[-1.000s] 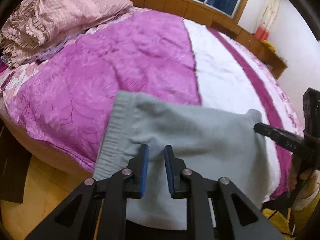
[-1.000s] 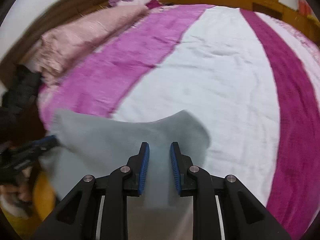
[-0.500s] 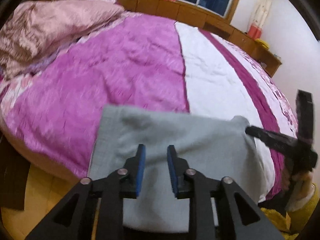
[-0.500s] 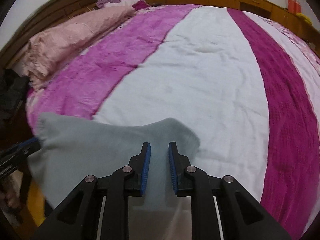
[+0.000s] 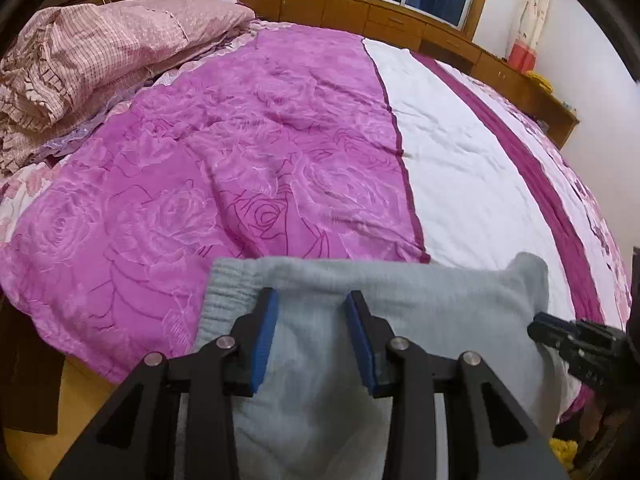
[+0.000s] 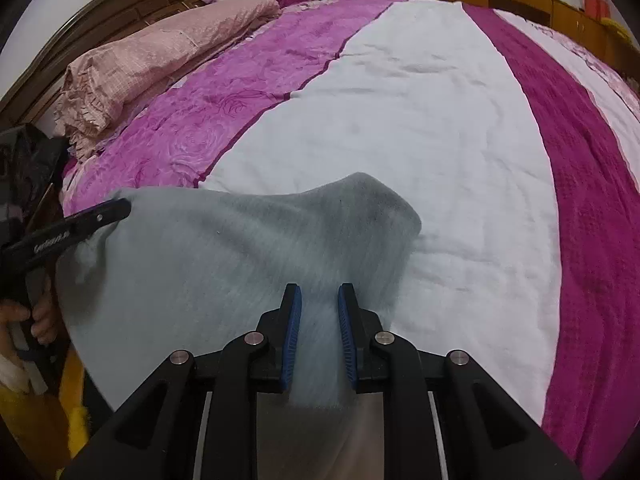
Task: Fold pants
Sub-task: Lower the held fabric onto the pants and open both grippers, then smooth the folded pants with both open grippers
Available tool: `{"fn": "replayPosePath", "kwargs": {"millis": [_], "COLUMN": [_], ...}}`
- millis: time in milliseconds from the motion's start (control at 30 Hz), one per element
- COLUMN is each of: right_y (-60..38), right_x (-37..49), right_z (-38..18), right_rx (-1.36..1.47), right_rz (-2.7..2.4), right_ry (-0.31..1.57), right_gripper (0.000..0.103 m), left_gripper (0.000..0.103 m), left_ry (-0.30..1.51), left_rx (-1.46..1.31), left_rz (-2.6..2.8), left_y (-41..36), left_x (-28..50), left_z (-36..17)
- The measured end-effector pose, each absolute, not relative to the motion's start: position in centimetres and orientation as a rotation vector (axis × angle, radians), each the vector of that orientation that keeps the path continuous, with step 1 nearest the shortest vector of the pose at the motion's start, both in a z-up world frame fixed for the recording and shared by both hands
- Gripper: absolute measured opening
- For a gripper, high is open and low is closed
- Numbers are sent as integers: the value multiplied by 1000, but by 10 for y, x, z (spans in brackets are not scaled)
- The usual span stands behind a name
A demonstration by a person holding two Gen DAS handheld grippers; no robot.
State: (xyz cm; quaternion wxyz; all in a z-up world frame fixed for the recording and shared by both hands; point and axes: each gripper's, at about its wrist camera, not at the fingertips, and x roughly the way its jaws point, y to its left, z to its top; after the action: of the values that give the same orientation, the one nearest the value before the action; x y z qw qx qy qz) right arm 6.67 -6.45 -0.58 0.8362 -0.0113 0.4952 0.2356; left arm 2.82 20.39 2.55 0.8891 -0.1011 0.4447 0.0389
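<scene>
The light grey pants (image 5: 420, 308) lie folded at the near edge of the bed, ribbed waistband (image 5: 224, 296) at the left. My left gripper (image 5: 312, 296) hovers over the waistband end. Its jaws are opening, and the cloth between them is slack, untouched by the blue pads (image 5: 266, 332). My right gripper (image 6: 319, 292) is shut on a bunched pinch of the pants (image 6: 200, 248) at their right end. In the left wrist view the right gripper (image 5: 560, 332) shows at the pants' far corner. The left gripper (image 6: 100, 216) appears from the side in the right wrist view, with a hand (image 6: 40, 320) on its handle.
A pink rose-patterned quilt (image 5: 200, 160) with a white stripe (image 6: 400, 120) covers the bed. A checked pink bedding pile (image 5: 100, 48) sits by the wooden headboard (image 6: 140, 8). Wooden cabinets (image 5: 400, 16) run under the window. Yellow floor (image 5: 40, 452) lies beside the bed.
My left jaws have spread apart and let the waistband go. The pants' upper edge has sunk and flattened onto the bed. My right gripper keeps its pinch.
</scene>
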Motion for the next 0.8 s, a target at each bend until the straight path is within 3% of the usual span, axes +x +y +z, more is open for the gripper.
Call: {"fn": "replayPosePath", "kwargs": {"millis": [400,533,800], "right_y": [-98,-100,-115], "right_x": [28,21,27], "right_z": [7,-8,-23], "right_rx": [101,81,239], "right_rz": [529,489,491], "right_ry": [1123,1152,1192], "right_gripper": [13,27,32], "left_gripper": [41,41,42], "left_ry": [1006,1022,1056], "left_rx": [-162,-115,-160], "left_rz": [113,122,105], "left_y": [191,188,186], "left_x": [-29,-26,-35], "left_z": [31,16,22]}}
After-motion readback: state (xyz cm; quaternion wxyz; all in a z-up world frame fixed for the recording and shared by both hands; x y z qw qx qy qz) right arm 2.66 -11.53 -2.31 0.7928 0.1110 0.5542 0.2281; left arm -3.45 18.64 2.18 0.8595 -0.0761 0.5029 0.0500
